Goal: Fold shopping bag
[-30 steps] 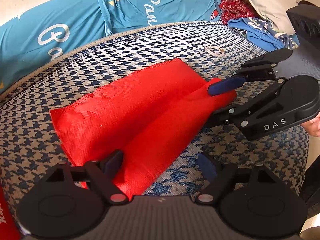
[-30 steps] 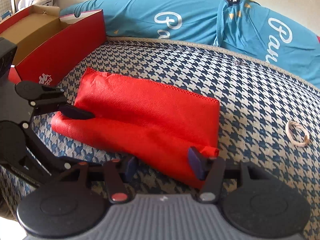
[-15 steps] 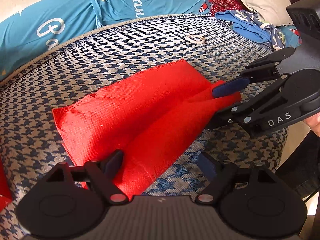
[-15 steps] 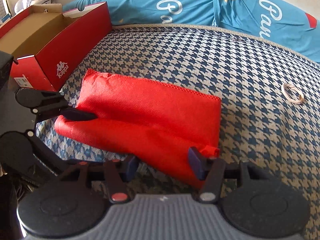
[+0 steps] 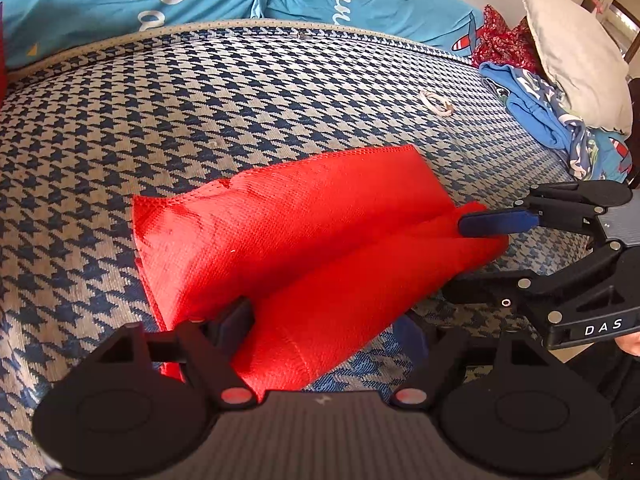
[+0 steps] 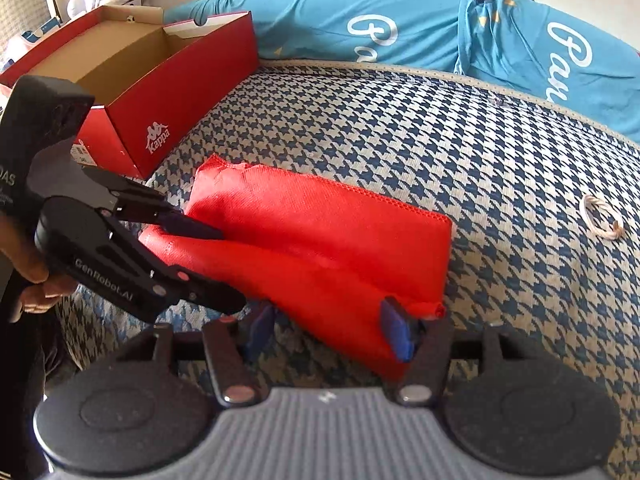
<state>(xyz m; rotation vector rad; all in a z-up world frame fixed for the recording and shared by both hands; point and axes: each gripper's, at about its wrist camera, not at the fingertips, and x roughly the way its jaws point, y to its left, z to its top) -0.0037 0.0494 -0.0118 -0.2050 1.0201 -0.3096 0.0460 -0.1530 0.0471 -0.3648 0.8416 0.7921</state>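
Observation:
A red shopping bag lies folded lengthwise on the houndstooth mattress, with a raised crease along its middle. My left gripper straddles the near flap at one end. Its jaws are closing; one finger sits in the crease, while the other stays just off the bag's edge. My right gripper straddles the flap at the other end. Its jaws are opening, with one blue pad against the bag's corner. Neither pinches the cloth.
An open red shoe box stands behind the left end. A pale cord ring lies on the mattress to the right. Blue bedding runs along the back, and clothes with a pillow are piled at the right. A hand holds the left gripper.
The left wrist view has rolled and swung, so the bag now sits higher and farther right in it. The right gripper's fingers stand slightly wider apart. The bag has stayed where it was.

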